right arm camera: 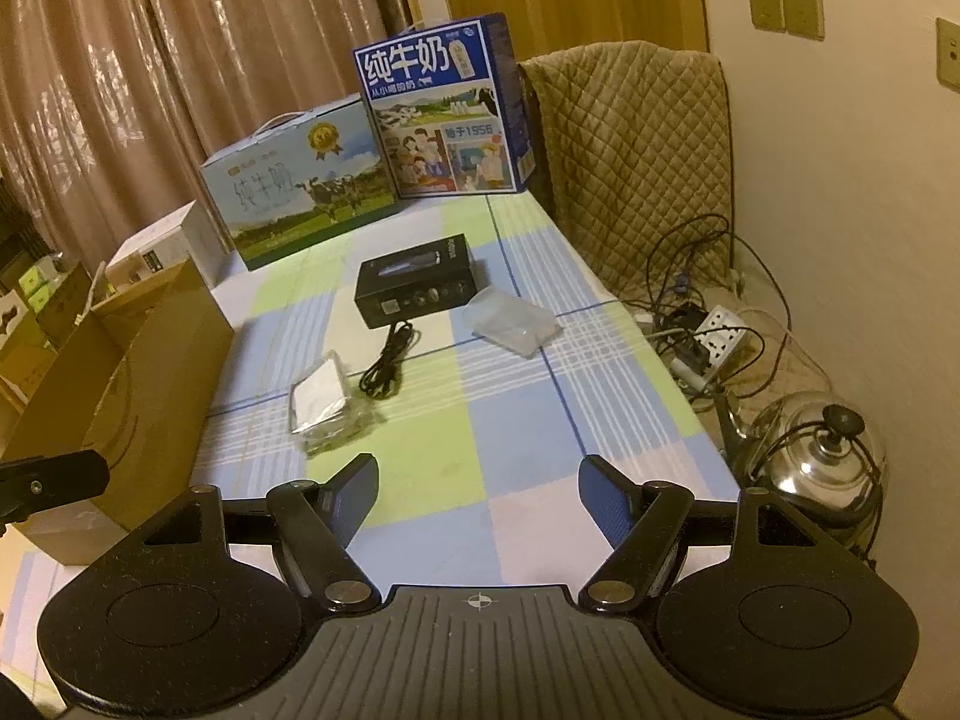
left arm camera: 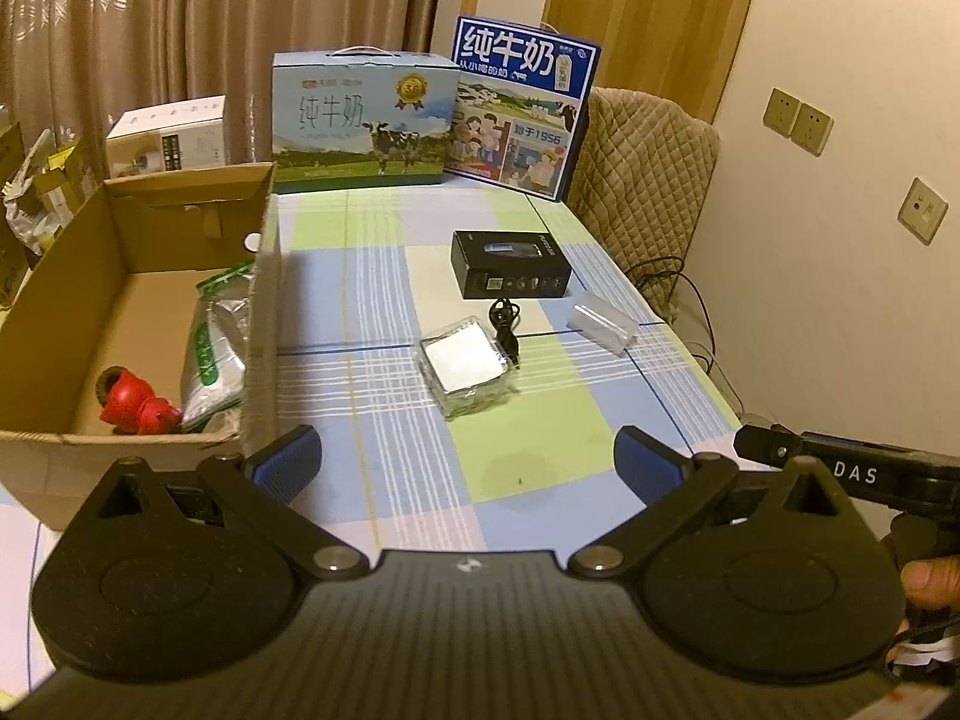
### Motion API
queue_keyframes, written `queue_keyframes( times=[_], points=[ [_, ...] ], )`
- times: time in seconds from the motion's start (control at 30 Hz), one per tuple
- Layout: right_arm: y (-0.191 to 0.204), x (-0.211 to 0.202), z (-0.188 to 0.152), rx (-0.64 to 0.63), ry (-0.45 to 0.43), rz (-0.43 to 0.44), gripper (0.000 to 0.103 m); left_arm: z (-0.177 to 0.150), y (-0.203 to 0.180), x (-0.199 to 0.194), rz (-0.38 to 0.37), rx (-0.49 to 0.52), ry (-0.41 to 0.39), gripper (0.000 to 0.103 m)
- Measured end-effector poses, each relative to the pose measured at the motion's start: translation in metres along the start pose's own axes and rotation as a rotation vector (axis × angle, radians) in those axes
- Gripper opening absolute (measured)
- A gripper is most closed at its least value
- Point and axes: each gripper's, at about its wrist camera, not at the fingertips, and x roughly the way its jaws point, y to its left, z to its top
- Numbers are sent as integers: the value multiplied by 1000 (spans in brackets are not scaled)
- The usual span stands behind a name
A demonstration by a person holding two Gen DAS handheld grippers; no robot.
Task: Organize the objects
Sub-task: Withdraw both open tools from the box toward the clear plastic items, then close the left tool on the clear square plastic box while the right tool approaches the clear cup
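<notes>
Cardboard box (left arm camera: 120, 276) at the table's (left arm camera: 528, 480) left holds a red toy (left arm camera: 135, 402) and foil bag (left arm camera: 216, 348); pouch (left arm camera: 465, 363), cable (left arm camera: 506, 324) and black box (left arm camera: 510, 264) lie outside, both grippers (left arm camera: 465, 456) (right arm camera: 477, 495) wide and empty.

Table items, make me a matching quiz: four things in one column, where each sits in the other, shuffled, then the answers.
Things:
1. red toy
2. black cable
3. black box
4. kettle

Places:
A. on the floor right of the table
B. inside the cardboard box
C. table middle, in front of the milk cartons
D. just in front of the black box

Pairs: 1-B, 2-D, 3-C, 4-A
</notes>
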Motion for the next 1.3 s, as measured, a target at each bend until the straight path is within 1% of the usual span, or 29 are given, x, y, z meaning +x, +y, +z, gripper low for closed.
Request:
queue_keyframes(
  times=[0.23, 0.43, 0.6, 0.7, 0.9, 1.0, 1.07, 1.17, 1.3],
  points=[
    [-13, 31, 21, -57, 8, -10, 71, 10, -11, 32, -5, 4, 11, 102],
    [-28, 73, 41, -115, 25, -19, 71, 17, -19, 71, -1, -17, 13, 102],
    [-41, 109, 51, -130, 40, -26, 71, 16, -24, 109, 31, -27, 25, 102],
    [-46, 129, 54, -140, 52, -32, 71, 14, -23, 134, 60, -37, 38, 102],
    [-52, 159, 56, -145, 69, -15, 71, 12, -15, 177, 126, -52, 29, 102],
    [-52, 170, 55, -159, 84, -7, 71, 11, -13, 195, 152, -34, 18, 102],
    [-51, 175, 55, -175, 85, -1, 71, 10, -11, 206, 154, -27, 15, 102],
    [-49, 180, 56, -209, 68, -3, 71, 10, -9, 220, 136, -50, 21, 102],
    [-47, 191, 58, -221, 75, -2, 71, 9, -12, 236, 127, -50, 24, 102]
  ],
)
